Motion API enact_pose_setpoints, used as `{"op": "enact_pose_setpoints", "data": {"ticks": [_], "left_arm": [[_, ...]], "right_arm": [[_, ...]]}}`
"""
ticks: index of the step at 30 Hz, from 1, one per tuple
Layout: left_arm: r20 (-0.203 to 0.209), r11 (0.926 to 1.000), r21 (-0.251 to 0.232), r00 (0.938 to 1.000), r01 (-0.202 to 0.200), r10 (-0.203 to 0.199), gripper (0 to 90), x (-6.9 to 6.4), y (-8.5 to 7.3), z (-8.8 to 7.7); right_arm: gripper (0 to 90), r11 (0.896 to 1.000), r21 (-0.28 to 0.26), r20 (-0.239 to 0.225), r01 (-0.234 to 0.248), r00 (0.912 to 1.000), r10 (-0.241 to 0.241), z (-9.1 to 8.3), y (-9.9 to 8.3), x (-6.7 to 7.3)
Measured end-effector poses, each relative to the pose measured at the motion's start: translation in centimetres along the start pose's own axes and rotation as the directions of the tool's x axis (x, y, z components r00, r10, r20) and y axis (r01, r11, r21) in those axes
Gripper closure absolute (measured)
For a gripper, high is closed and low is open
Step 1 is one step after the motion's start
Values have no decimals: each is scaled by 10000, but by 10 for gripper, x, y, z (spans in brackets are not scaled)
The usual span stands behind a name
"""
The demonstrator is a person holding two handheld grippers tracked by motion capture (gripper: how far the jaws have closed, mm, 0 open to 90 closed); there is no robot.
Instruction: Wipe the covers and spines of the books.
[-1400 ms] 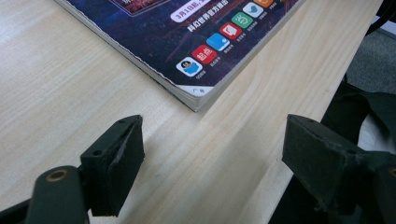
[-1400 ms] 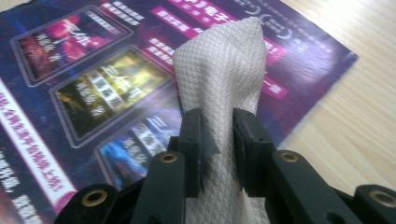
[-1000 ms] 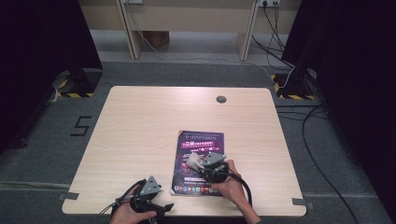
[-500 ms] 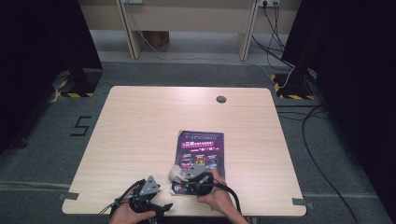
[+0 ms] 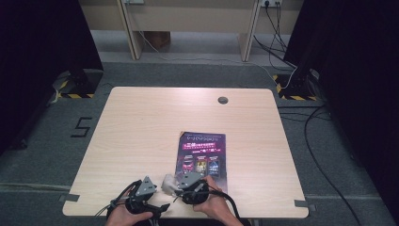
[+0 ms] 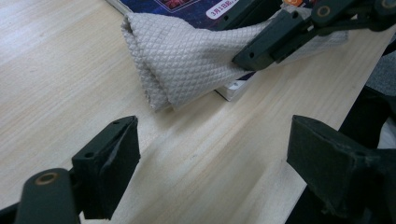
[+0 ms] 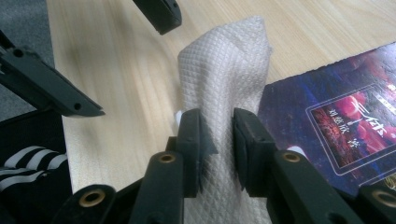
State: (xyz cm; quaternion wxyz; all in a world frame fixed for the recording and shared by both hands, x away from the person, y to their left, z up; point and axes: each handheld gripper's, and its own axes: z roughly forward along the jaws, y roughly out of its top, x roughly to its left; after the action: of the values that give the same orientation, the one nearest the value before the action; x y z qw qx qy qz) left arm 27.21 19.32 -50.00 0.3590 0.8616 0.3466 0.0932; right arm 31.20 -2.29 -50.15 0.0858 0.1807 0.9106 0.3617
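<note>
A pale quilted cloth (image 5: pixel 167 182) is bunched over the near left corner of a dark purple booklet (image 5: pixel 203 151) that lies flat on the wooden table. My right gripper (image 7: pixel 217 135) is shut on the cloth (image 7: pixel 226 65), which stands up between its jaws beside the booklet (image 7: pixel 341 116). My left gripper (image 6: pixel 215 140) is open just short of the cloth (image 6: pixel 187 60), holding nothing. From above, the left gripper (image 5: pixel 157 197) sits at the front edge, close to the left of the right gripper (image 5: pixel 178 186).
The light wooden table (image 5: pixel 141 127) has a round cable hole (image 5: pixel 222 100) at the back. Its front edge runs right under both hands. Cables (image 5: pixel 324 155) trail on the grey floor to the right.
The right gripper has dragged the cloth leftward and toward the front edge, off the booklet's lower part to its near left corner. The left gripper has stayed put.
</note>
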Motion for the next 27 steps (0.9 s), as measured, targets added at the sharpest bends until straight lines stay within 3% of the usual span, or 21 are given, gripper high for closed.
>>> {"op": "enact_pose_setpoints", "data": {"ticks": [7,10,20,27], "left_arm": [[-101,9999,20,9999,123,-123,163,3,-2,-2],[-122,9999,1,9999,120,-120,163,4,-1,-2],[-98,9999,79,9999,110,-109,163,5,-2,-3],[-26,9999,120,9999,113,-113,164,5,-1,-2]], "right_arm": [[743,9995,8,402,-325,9987,325,-4,-4,-15],[738,9998,97,459,-196,9988,191,-4,-3,-12],[740,9998,96,19,183,9998,-183,0,2,4],[742,9994,123,-103,325,9994,-324,0,3,6]]}}
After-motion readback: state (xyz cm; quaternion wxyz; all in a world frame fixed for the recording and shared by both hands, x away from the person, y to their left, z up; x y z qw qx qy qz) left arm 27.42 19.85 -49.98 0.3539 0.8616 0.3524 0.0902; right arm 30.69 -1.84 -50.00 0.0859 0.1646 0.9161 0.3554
